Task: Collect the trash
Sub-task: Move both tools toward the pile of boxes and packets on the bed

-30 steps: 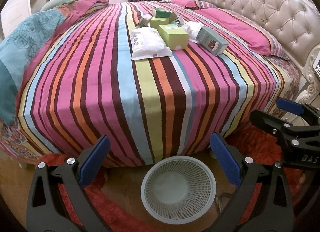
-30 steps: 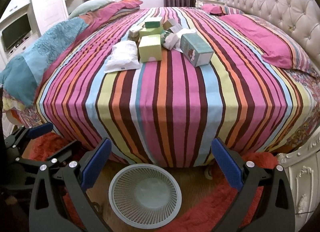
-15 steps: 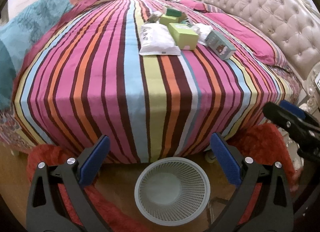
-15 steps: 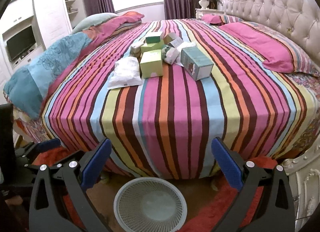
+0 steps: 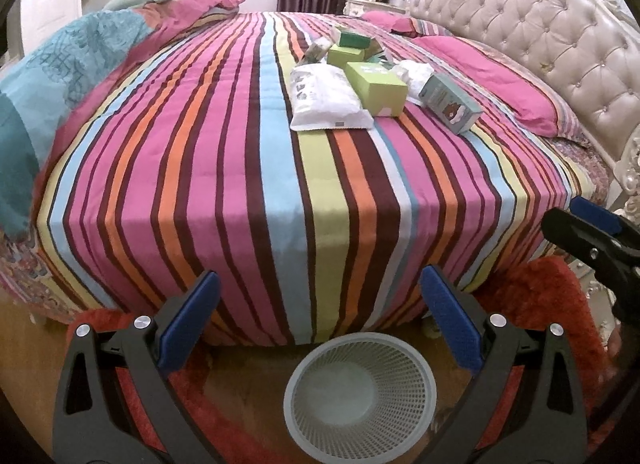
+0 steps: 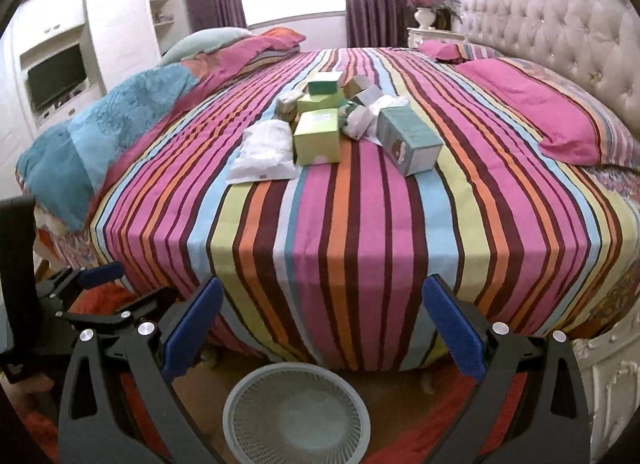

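Note:
Trash lies in a pile in the middle of the striped bed (image 5: pixel 224 168): a white plastic packet (image 5: pixel 326 98), a light green box (image 5: pixel 376 82), a teal carton (image 5: pixel 450 102), crumpled white paper (image 5: pixel 414 74) and several smaller boxes behind. The same pile shows in the right wrist view, with the packet (image 6: pixel 266 152), green box (image 6: pixel 318 136) and teal carton (image 6: pixel 410 140). A white mesh wastebasket (image 5: pixel 360 392) stands empty on the floor at the bed's foot, also seen as the wastebasket (image 6: pixel 296 416). My left gripper (image 5: pixel 320 320) and right gripper (image 6: pixel 322 324) are both open, empty, above the basket and short of the bed.
A tufted headboard (image 5: pixel 520 24) runs along the right, with pink pillows (image 5: pixel 496 76) below it. A teal and pink quilt (image 5: pixel 72 64) is heaped on the left. Red rug (image 5: pixel 532 304) surrounds the basket. A white cabinet with a screen (image 6: pixel 56 76) stands far left.
Both grippers have risen and tilted up; the bed top and headboard fill more of each view and the basket has slid lower. Both grippers stay open and empty.

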{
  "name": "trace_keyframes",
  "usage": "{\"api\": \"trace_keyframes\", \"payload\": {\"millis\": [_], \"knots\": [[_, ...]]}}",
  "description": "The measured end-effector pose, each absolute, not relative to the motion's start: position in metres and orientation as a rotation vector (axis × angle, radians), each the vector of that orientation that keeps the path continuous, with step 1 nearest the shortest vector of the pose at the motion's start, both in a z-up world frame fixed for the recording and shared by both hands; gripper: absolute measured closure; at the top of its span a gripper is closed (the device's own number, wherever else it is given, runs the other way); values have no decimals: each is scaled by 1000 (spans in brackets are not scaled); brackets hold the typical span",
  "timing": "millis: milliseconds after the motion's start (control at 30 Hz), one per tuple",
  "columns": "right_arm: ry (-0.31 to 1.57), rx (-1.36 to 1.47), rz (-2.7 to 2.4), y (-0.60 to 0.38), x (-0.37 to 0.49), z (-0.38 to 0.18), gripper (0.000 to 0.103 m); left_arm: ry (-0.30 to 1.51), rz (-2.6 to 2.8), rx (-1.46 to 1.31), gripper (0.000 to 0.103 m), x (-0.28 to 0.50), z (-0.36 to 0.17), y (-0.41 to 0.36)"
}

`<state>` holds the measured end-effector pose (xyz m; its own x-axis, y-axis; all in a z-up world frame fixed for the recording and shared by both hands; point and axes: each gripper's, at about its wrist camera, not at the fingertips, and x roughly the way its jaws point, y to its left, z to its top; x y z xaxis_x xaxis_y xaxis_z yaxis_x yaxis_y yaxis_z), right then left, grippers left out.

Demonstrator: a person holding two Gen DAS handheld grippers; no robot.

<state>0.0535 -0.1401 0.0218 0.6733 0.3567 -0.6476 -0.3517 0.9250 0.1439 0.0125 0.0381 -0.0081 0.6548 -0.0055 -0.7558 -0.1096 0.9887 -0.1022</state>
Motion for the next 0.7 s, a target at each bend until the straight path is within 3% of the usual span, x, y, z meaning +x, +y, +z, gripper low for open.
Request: {"api": "trace_keyframes", "payload": {"millis": [700], "knots": [[799,42,342,-147,91,6,8,947,-5,-89,6,54,-15,28]]}}
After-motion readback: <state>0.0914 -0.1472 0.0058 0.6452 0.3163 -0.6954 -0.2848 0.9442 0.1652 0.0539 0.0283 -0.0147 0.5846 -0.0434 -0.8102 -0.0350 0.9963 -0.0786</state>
